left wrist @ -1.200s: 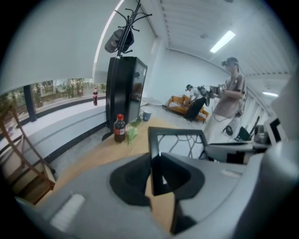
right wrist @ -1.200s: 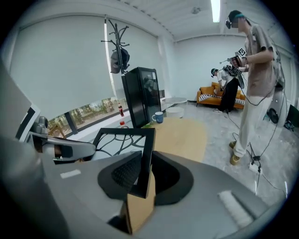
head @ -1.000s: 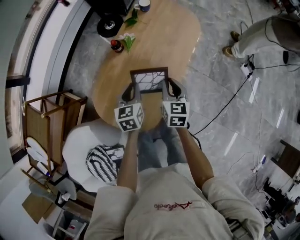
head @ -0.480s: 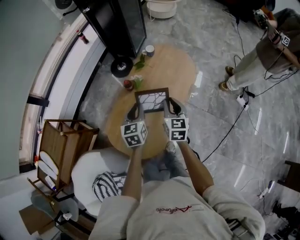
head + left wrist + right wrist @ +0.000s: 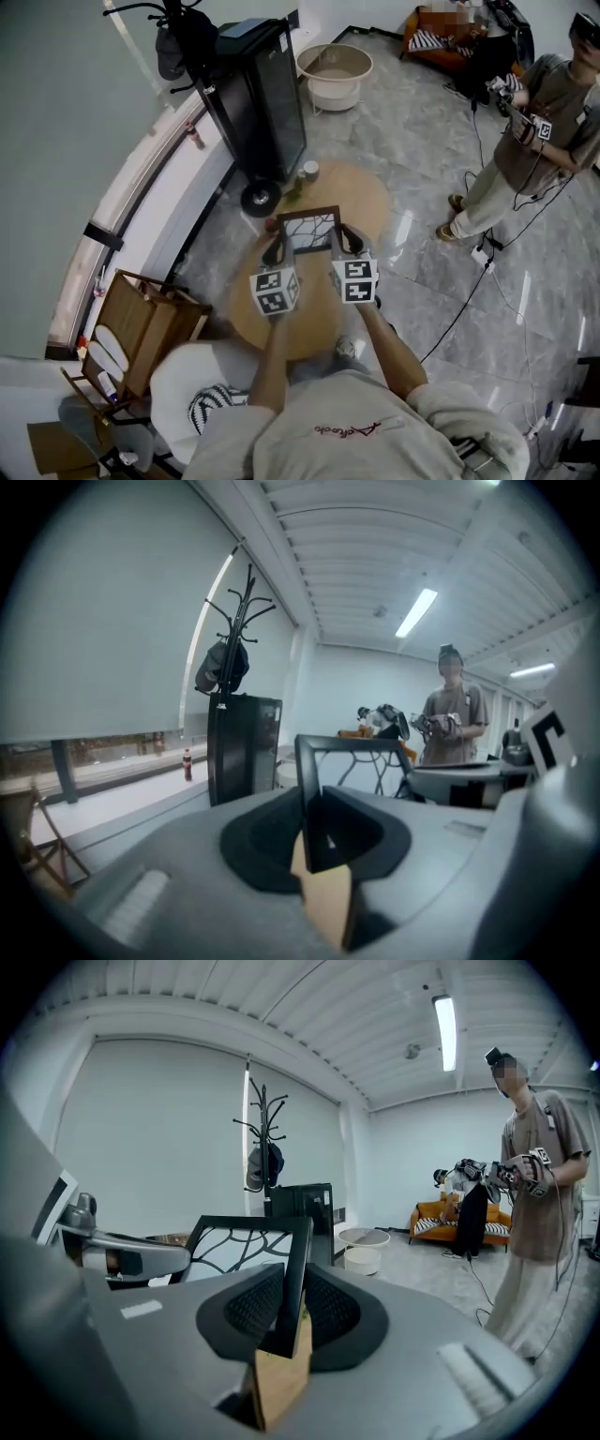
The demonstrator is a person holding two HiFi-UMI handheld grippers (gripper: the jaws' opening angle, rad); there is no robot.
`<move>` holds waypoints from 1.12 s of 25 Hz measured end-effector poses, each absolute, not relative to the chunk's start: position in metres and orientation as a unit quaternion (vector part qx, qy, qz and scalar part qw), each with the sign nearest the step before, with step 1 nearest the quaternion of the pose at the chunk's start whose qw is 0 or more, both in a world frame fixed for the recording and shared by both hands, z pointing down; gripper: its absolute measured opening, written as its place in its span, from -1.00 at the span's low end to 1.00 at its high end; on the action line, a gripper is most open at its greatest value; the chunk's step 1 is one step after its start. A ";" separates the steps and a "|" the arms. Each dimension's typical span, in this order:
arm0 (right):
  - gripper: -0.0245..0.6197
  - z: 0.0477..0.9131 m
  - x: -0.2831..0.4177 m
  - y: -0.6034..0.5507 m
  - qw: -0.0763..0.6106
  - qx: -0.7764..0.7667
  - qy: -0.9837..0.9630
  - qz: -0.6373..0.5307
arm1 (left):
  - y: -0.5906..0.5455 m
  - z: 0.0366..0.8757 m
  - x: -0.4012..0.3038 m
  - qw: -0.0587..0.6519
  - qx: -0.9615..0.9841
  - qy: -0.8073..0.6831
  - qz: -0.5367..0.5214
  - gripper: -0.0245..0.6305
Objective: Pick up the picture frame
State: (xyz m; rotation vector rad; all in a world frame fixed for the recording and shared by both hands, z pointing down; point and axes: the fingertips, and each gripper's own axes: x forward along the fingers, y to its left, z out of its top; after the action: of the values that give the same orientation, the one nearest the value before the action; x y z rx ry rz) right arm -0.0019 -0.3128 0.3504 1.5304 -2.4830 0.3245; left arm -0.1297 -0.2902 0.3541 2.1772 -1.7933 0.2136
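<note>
The picture frame (image 5: 310, 230), dark-edged with a branch pattern on white, hangs in the air well above the round wooden table (image 5: 367, 204). My left gripper (image 5: 275, 251) is shut on its left edge and my right gripper (image 5: 349, 244) on its right edge. In the left gripper view the frame's dark side bar (image 5: 308, 794) is pinched between the black pads of the left gripper (image 5: 309, 832). In the right gripper view the frame (image 5: 246, 1241) runs off to the left, its edge clamped by the right gripper (image 5: 292, 1307). Both grippers point slightly downward.
A black cabinet (image 5: 258, 103) with a coat stand stands beyond the table, a beige basin (image 5: 335, 70) behind it. A cup (image 5: 309, 172) sits at the table's far rim. A person (image 5: 534, 122) stands at right, cables on the floor. A wooden rack (image 5: 141, 323) and white chair (image 5: 192, 384) stand at left.
Both grippers have risen together with the frame held between them. The table has dropped far below and looks smaller. More of the room shows.
</note>
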 end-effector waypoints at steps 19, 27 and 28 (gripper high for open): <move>-0.69 0.231 0.004 -0.291 0.045 0.501 -0.862 0.052 | -0.262 0.228 -0.123 0.075 0.762 -0.641 0.049 -0.70; -0.69 0.198 0.009 -0.304 0.028 0.504 -0.863 0.027 | -0.276 0.198 -0.117 0.051 0.763 -0.644 0.032 -0.70; -0.69 0.196 0.010 -0.307 0.026 0.505 -0.862 0.026 | -0.278 0.195 -0.116 0.049 0.763 -0.644 0.031 -0.70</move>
State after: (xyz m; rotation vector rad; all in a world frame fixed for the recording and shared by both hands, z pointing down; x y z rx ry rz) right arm 0.0103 -0.3065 0.1957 1.5614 -2.6653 0.0805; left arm -0.1156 -0.2779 0.1952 2.3242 -1.9621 0.0935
